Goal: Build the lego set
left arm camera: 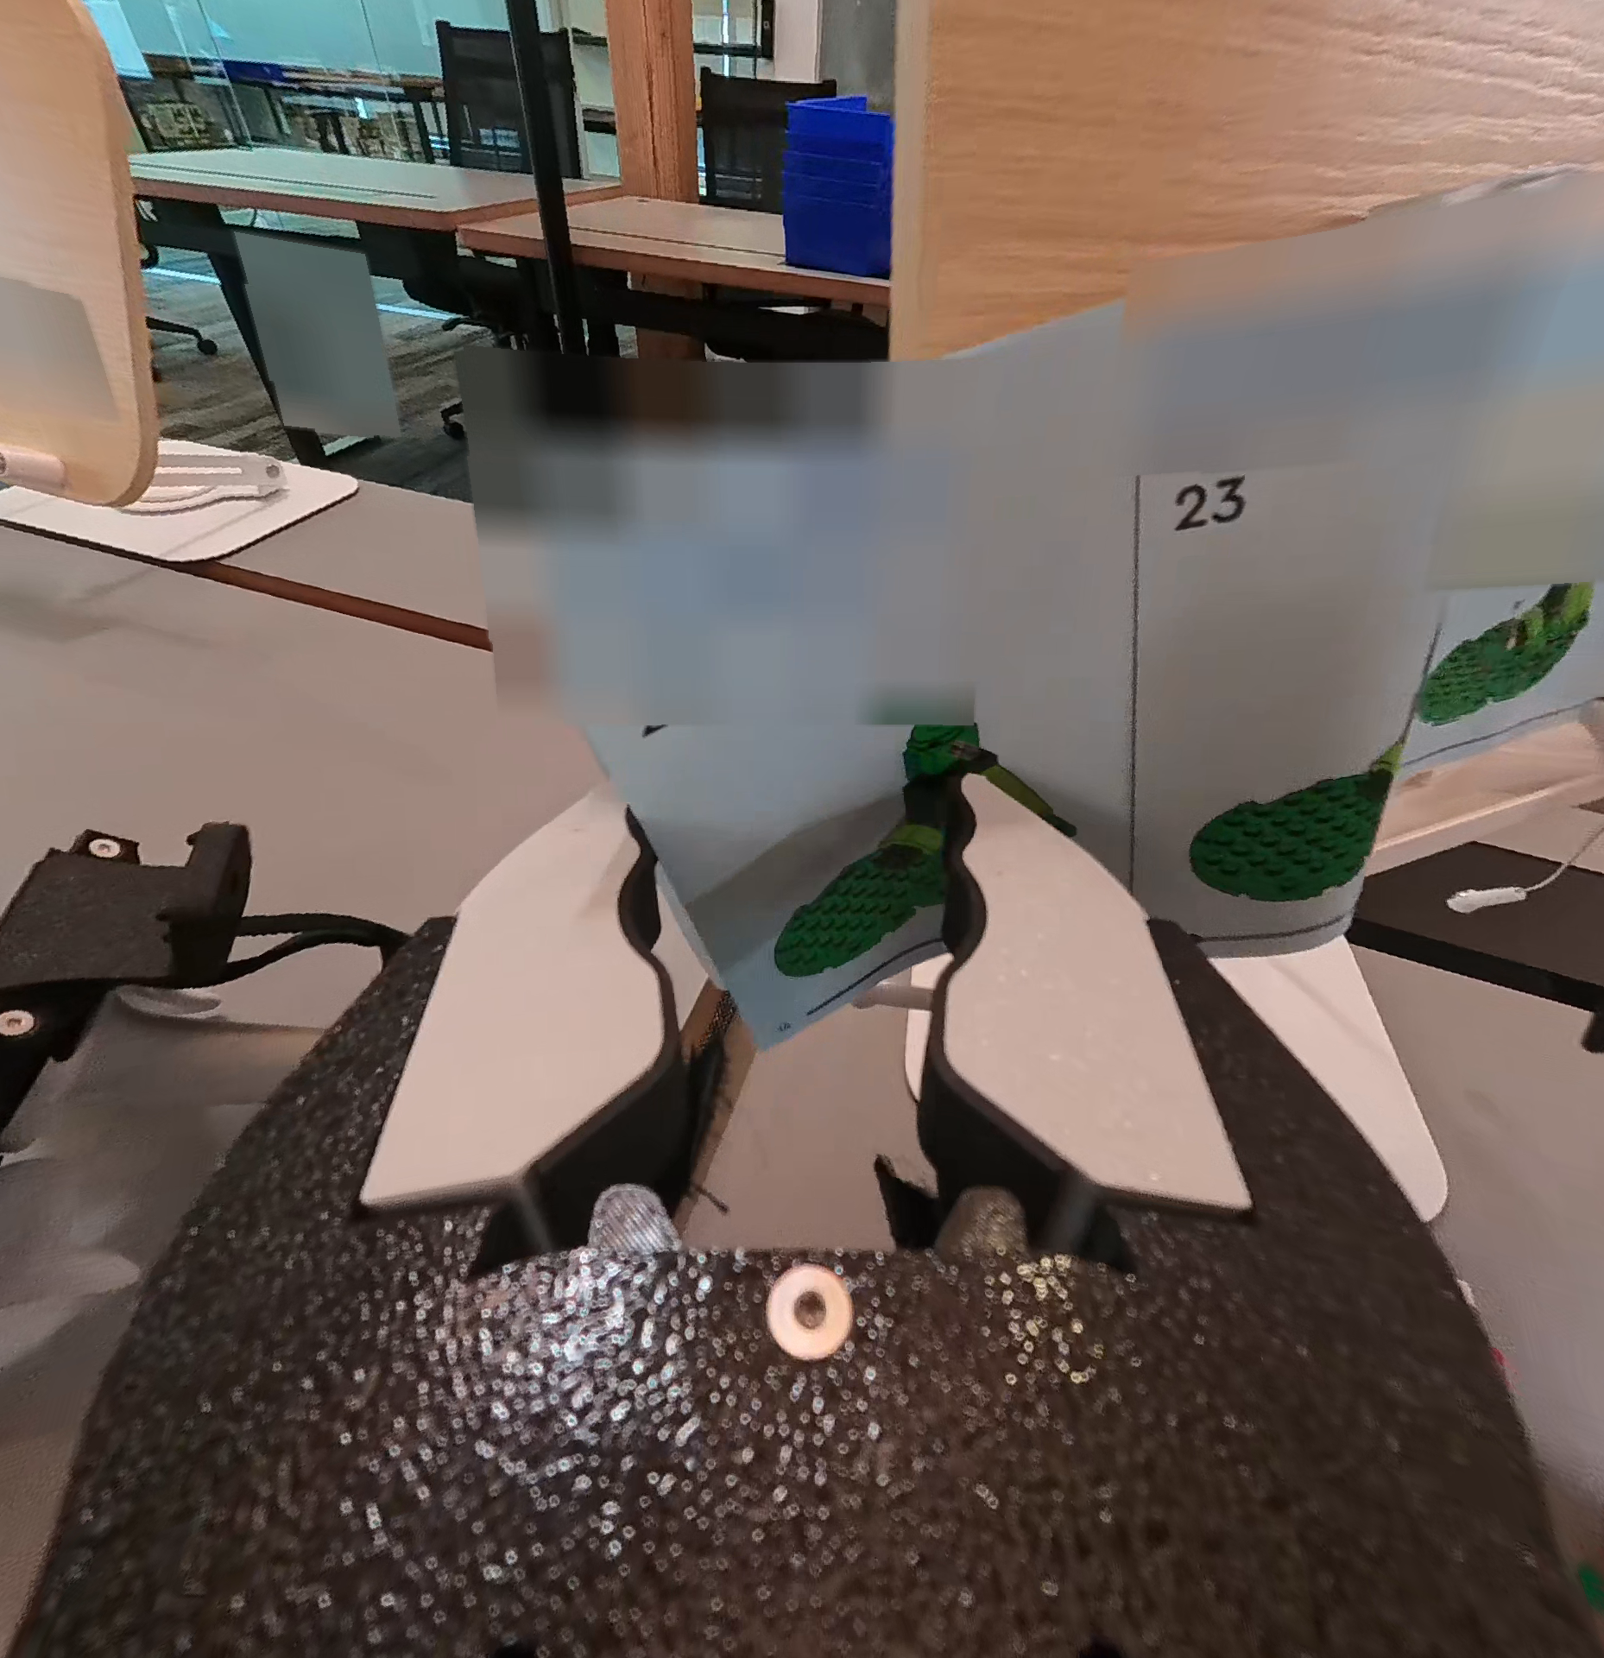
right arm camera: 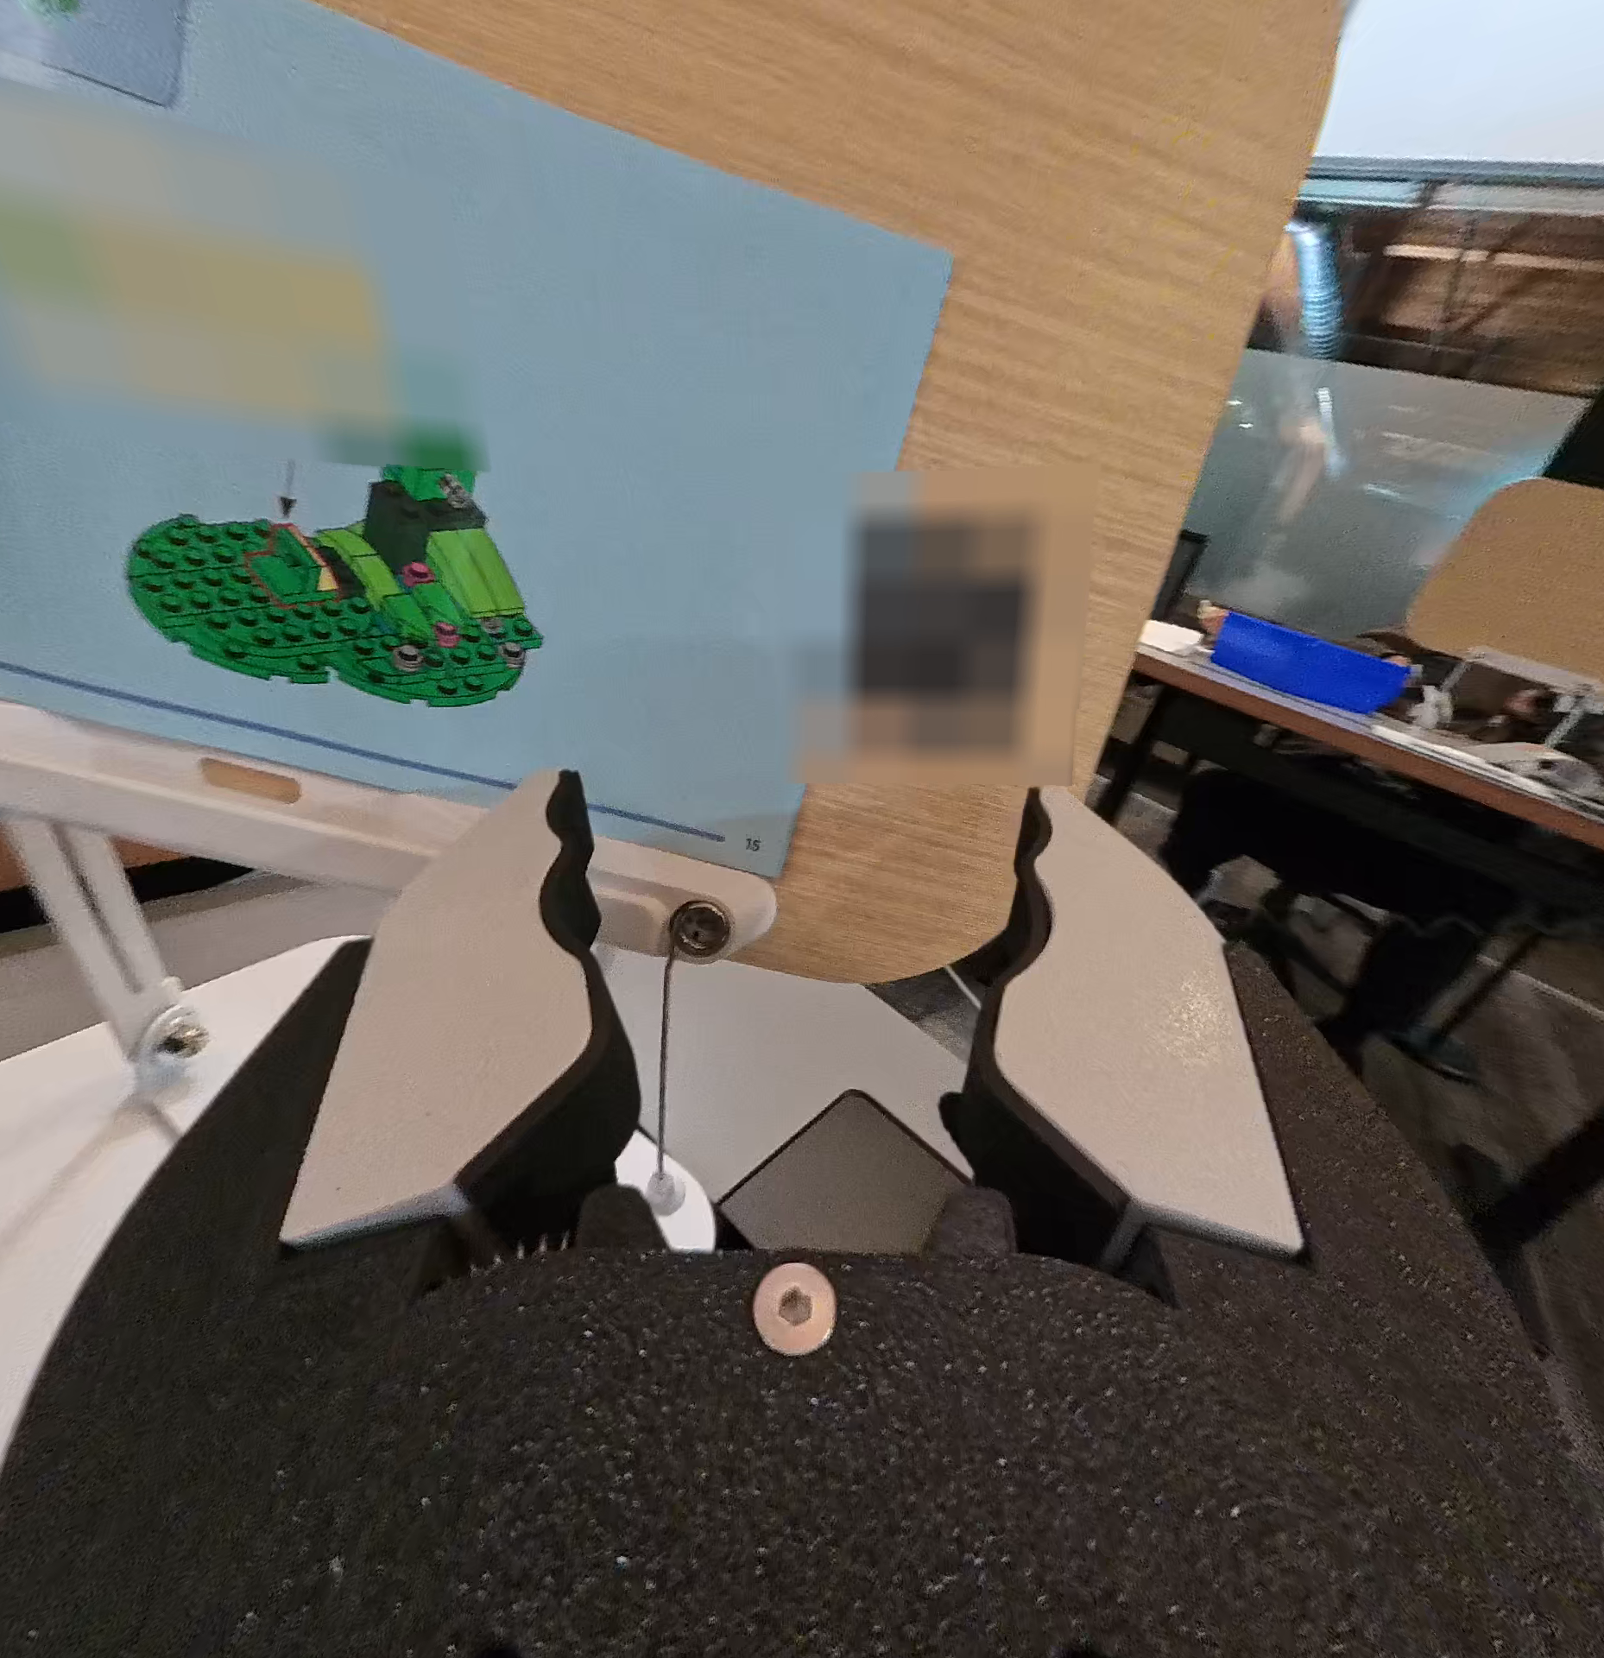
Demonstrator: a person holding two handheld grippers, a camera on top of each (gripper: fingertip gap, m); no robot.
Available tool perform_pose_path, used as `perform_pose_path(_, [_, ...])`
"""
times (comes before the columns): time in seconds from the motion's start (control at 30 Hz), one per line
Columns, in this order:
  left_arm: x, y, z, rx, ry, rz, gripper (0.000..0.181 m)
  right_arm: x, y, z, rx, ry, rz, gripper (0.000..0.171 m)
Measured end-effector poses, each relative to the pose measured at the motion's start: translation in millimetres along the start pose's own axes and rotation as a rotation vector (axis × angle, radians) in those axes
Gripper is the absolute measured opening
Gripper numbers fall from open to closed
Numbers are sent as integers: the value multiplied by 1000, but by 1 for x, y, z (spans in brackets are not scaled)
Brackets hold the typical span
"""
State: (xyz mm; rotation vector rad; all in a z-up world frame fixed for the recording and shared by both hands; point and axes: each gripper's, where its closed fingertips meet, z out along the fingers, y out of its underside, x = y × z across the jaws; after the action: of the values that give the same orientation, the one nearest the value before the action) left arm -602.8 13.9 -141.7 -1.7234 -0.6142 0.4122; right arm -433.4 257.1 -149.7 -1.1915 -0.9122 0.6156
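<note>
- In the left wrist view, we see the left gripper (left arm camera: pixel 798 843) with its fingers (left arm camera: pixel 547 1005) spread, a loose page (left arm camera: pixel 780 861) of the booklet (left arm camera: pixel 1247 718) hanging between them.
- We cannot tell whether either finger touches that page; the lower corner of the page dips into the gap near the finger bases.
- The booklet stands upright on a white stand (left arm camera: pixel 1301 1014), backed by a wood board (left arm camera: pixel 1229 135), just ahead of the left gripper.
- Its pale blue pages carry drawings of a green lego build, and that is the only place the lego set shows: we see no loose bricks in either view.
- A black bracket (left arm camera: pixel 108 924) with a cable sits on the tabletop (left arm camera: pixel 242 736) to the left of the gripper.
- Farther off stand desks and a stack of blue bins (left arm camera: pixel 839 184).
- In the right wrist view, the right gripper (right arm camera: pixel 803 812) has its fingers (right arm camera: pixel 458 1032) wide apart, with nothing between them.
- It is close to the lower right corner of the booklet's page (right arm camera: pixel 601 449), which rests on the stand's white ledge (right arm camera: pixel 287 816).
- A thin wire (right arm camera: pixel 662 1068) hangs from a screw (right arm camera: pixel 698 929) on that ledge to the stand's white base.
- A blue bin (right arm camera: pixel 1305 668) lies on a desk at the right.
</note>
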Motion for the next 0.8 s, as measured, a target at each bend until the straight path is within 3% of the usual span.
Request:
perform_pose_path(0.43, [-1,31,-31,-329,-60,121,94,27,3,-2,-62,166,-88,86])
perform_pose_path(0.8, [16,20,-46,-300,3,131,75,58,16,-6,-116,241,-31,84])
